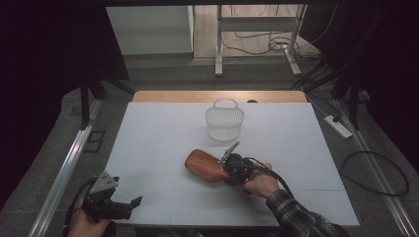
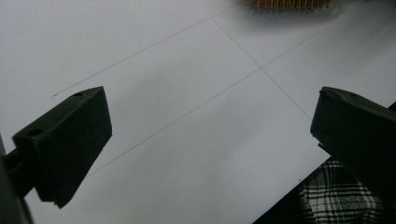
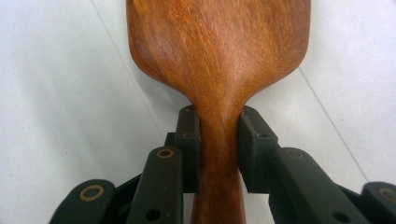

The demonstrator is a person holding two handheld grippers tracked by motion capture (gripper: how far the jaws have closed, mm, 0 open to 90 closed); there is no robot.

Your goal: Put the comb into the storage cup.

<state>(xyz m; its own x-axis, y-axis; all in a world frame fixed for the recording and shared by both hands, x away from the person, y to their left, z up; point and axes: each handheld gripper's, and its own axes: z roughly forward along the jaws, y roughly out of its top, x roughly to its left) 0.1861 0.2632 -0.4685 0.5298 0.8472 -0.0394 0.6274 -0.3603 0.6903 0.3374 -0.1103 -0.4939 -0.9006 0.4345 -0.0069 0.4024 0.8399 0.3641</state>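
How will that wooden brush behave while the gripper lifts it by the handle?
Probably stiff: the wooden brush looks like solid wood. With the right gripper clamped on the narrow neck, the broad head may droop or swivel. The smooth finish could let it slip.

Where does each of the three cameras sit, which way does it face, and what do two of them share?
High view: above the person's side, looking forward and down at the white table, basket, both forearms and hands.
Left gripper view: on the left gripper, along open jaws at bare table; plaid sleeve in the corner.
Right gripper view: on the right gripper, jaws shut on the wooden brush.
Shared: the brush, also in the high view.
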